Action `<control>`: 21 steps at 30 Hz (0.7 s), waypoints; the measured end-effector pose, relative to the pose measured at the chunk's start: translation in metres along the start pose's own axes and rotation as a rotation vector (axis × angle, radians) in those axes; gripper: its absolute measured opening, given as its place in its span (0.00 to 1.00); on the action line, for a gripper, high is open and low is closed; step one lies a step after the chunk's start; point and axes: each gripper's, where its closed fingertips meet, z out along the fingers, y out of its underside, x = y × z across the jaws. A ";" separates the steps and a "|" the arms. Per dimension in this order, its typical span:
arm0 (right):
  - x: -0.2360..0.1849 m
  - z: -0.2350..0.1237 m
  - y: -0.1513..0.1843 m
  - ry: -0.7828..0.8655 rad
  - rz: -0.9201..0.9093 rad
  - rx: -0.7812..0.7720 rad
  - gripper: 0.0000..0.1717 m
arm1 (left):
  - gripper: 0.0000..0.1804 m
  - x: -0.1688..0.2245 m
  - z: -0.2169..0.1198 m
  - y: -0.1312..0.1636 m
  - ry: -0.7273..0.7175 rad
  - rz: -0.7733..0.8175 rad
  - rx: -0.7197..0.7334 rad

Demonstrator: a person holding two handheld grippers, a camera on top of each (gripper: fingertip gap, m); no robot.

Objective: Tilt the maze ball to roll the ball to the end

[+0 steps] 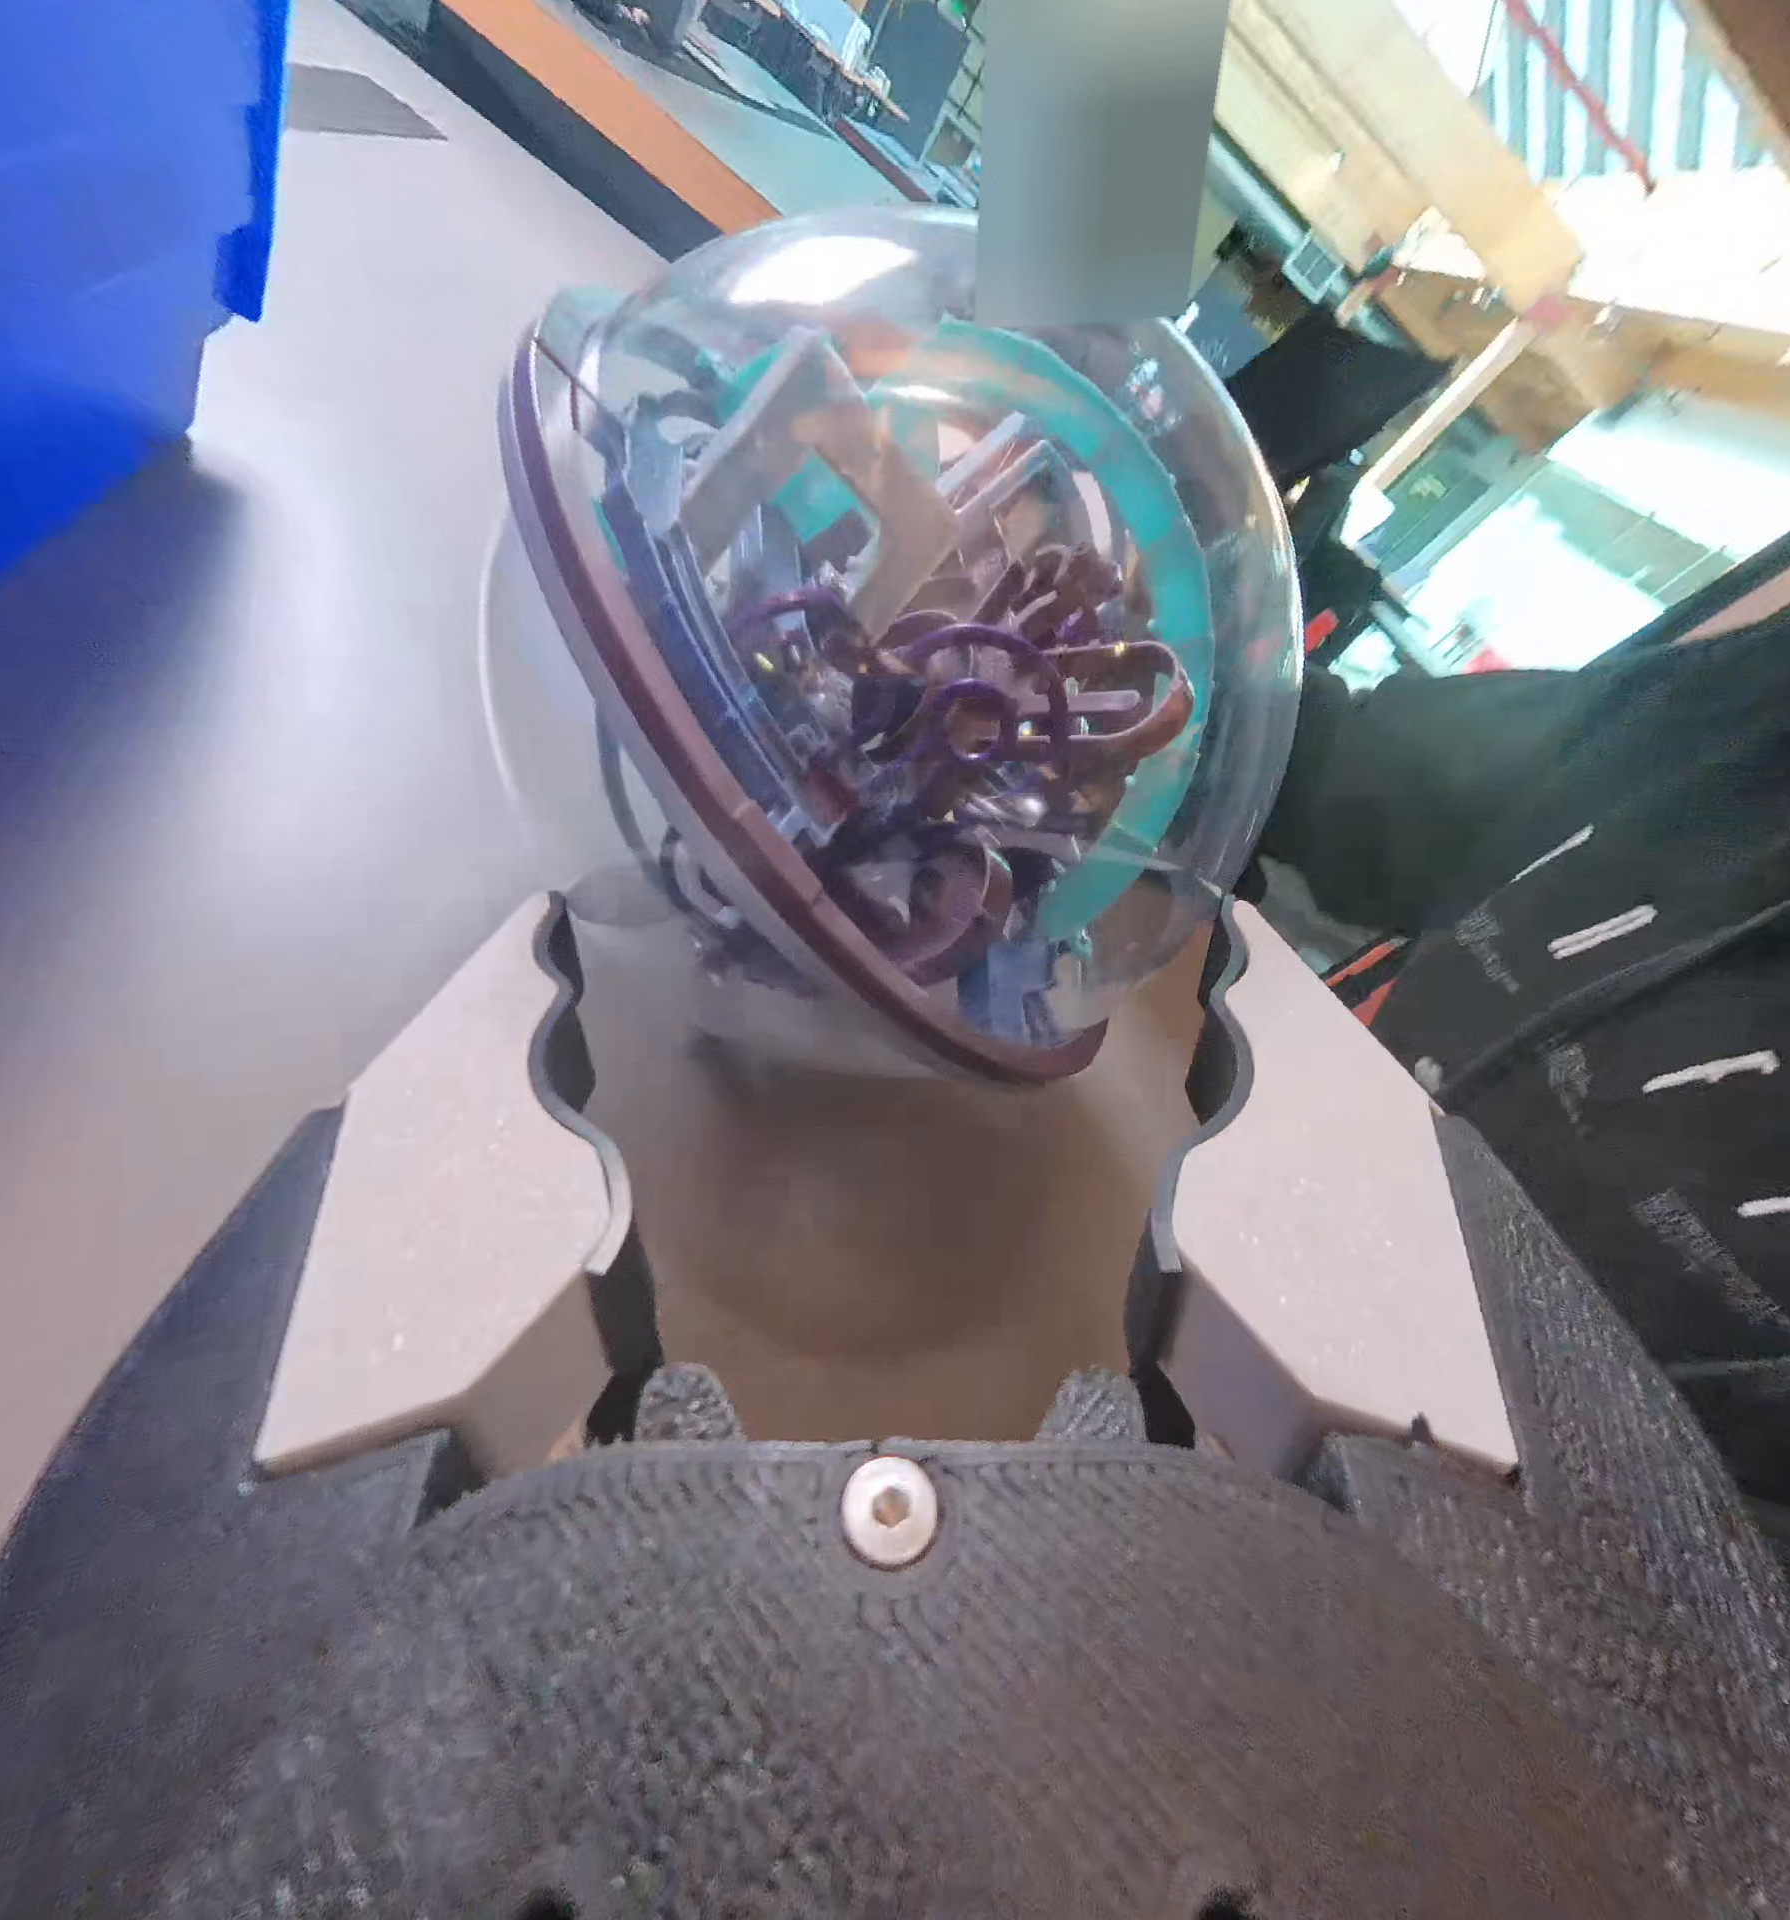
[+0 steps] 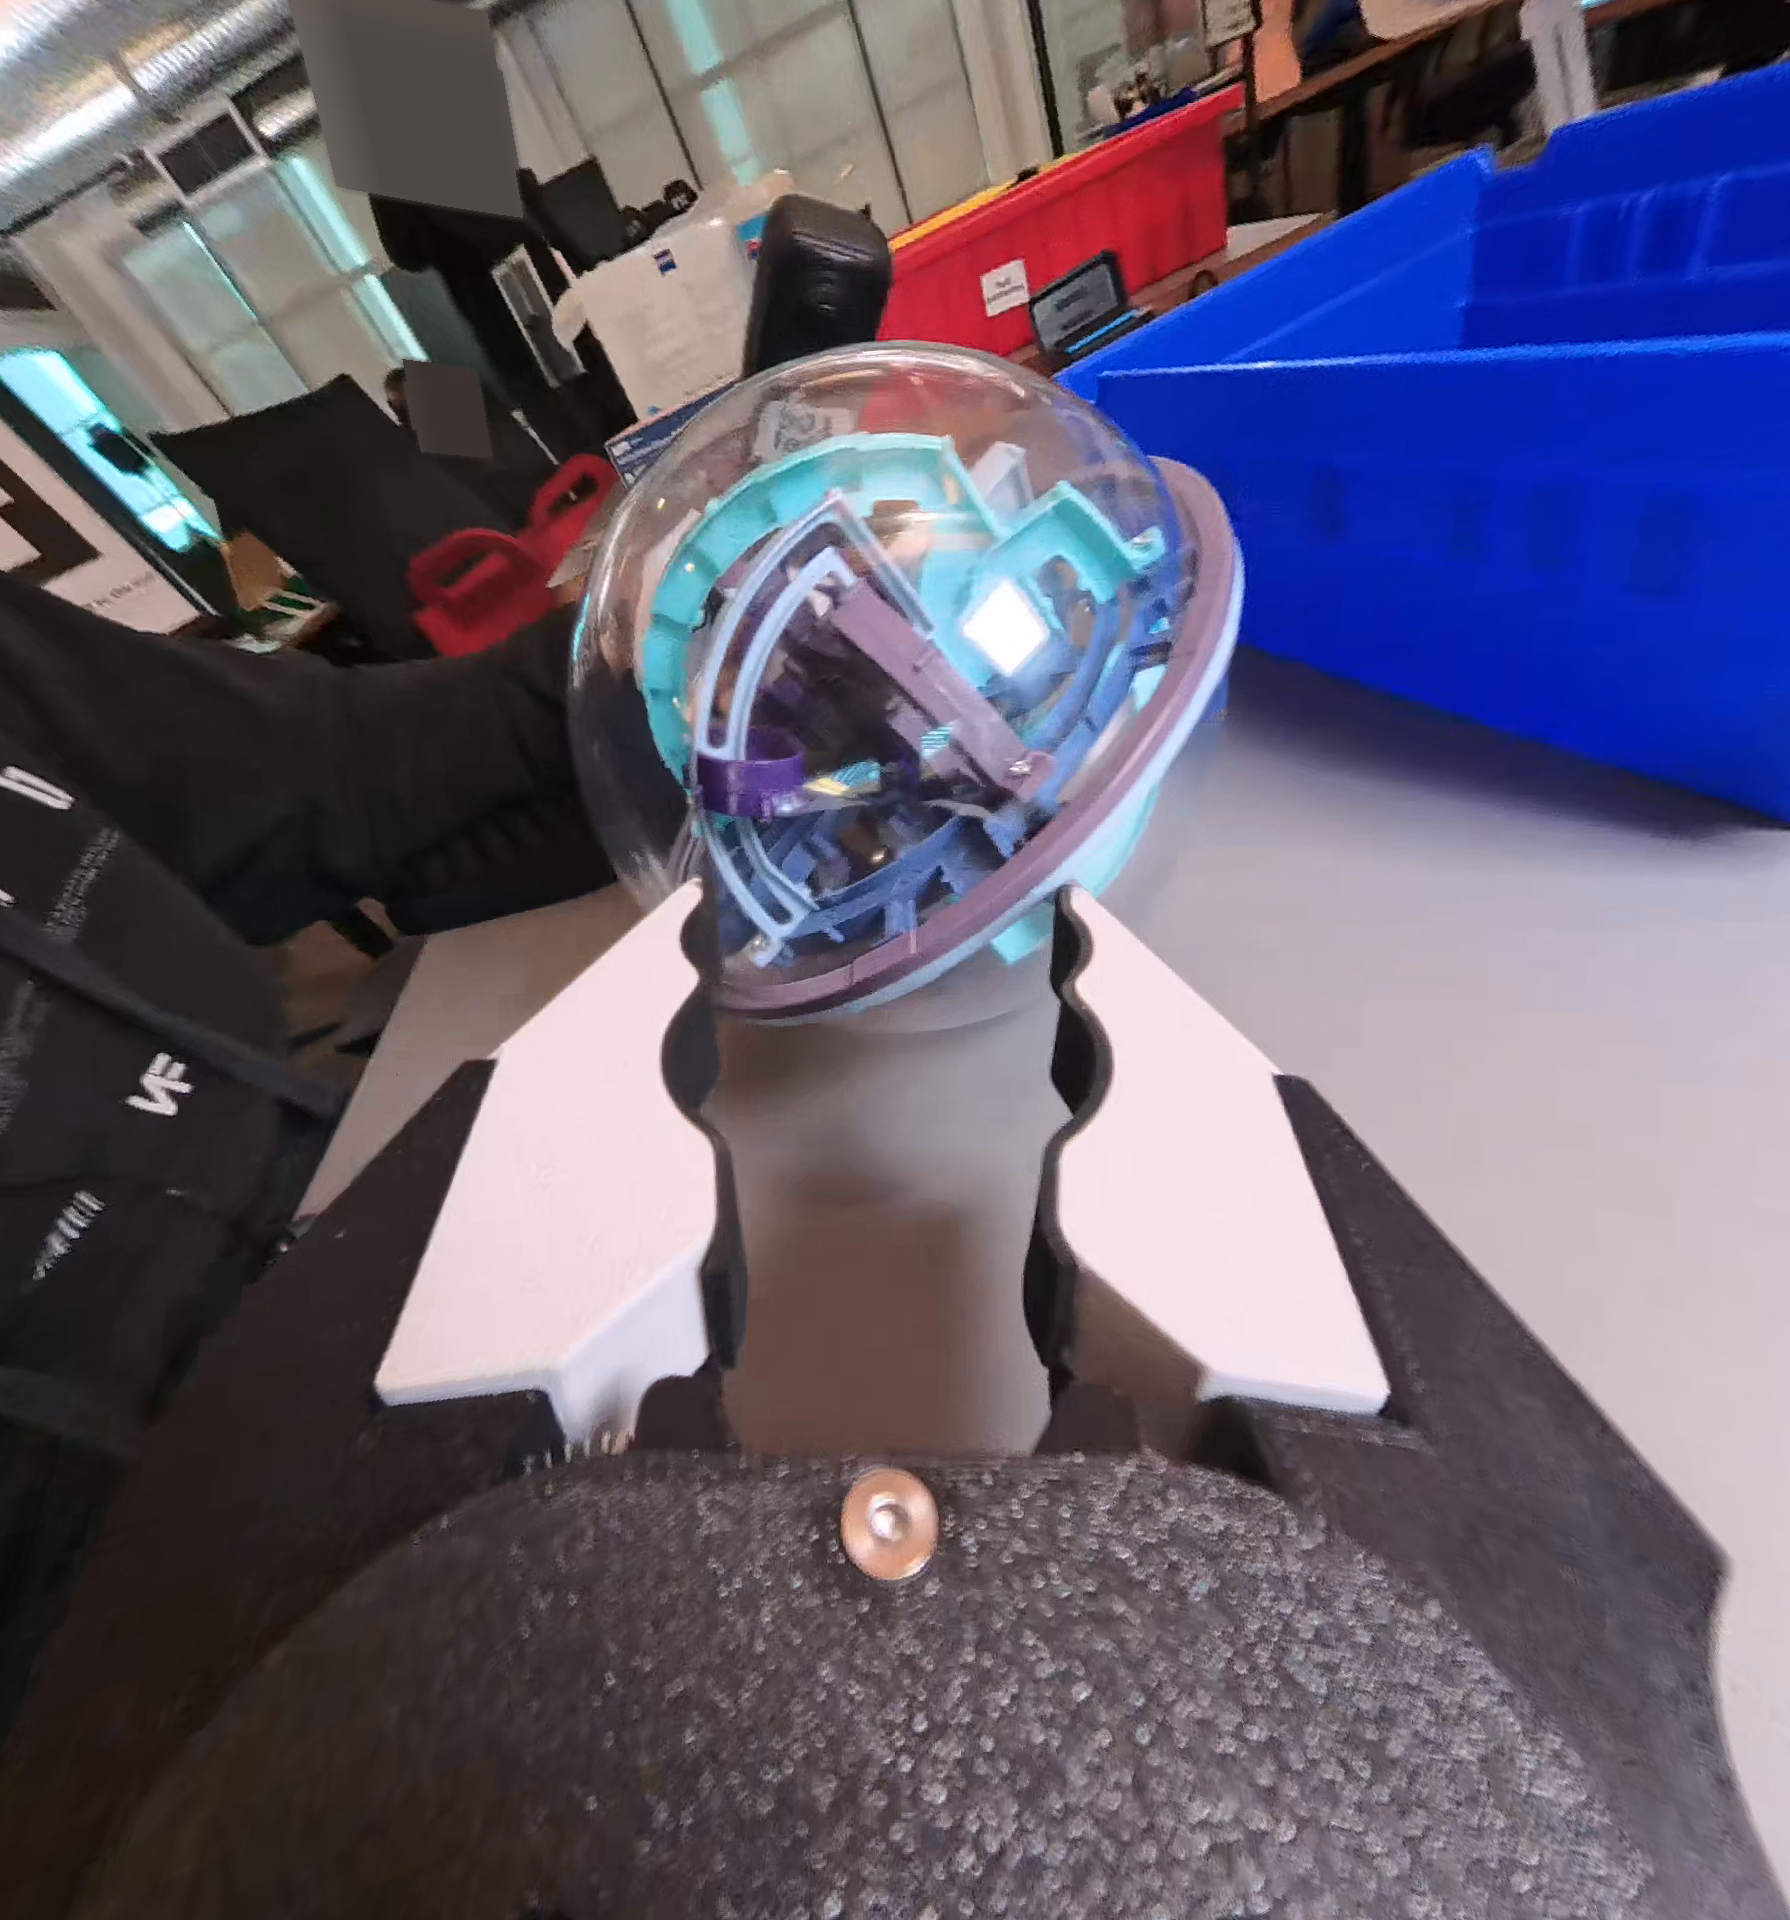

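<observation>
The maze ball (image 1: 901, 644) is a clear sphere with a purple rim and teal, blue and purple tracks inside. It is tilted, with the rim running diagonally. In the left wrist view its lower part sits between the fingertips of my left gripper (image 1: 891, 914), and both tips touch its shell. In the right wrist view the maze ball (image 2: 901, 675) is wider than the gap of my right gripper (image 2: 883, 904). Both of those tips press on its near underside, one on the clear dome and one at the rim. I cannot make out the small ball inside.
A blue bin (image 1: 91, 260) stands on the grey table (image 1: 247, 935); it also shows in the right wrist view (image 2: 1545, 499). A person's black sleeve (image 1: 1597, 831) is close beside the ball, also in the right wrist view (image 2: 247, 748). A red bin (image 2: 1057, 239) stands farther back.
</observation>
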 end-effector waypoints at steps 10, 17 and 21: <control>-0.003 -0.005 0.006 -0.035 0.019 -0.001 0.12 | 0.41 0.005 -0.029 0.000 0.024 -0.001 0.034; 0.003 -0.007 0.007 -0.003 0.008 0.001 0.09 | 0.17 0.002 -0.037 -0.009 0.014 -0.026 0.101; 0.008 -0.015 -0.004 0.040 -0.045 0.068 0.05 | 0.05 0.006 -0.033 -0.011 0.022 0.037 0.117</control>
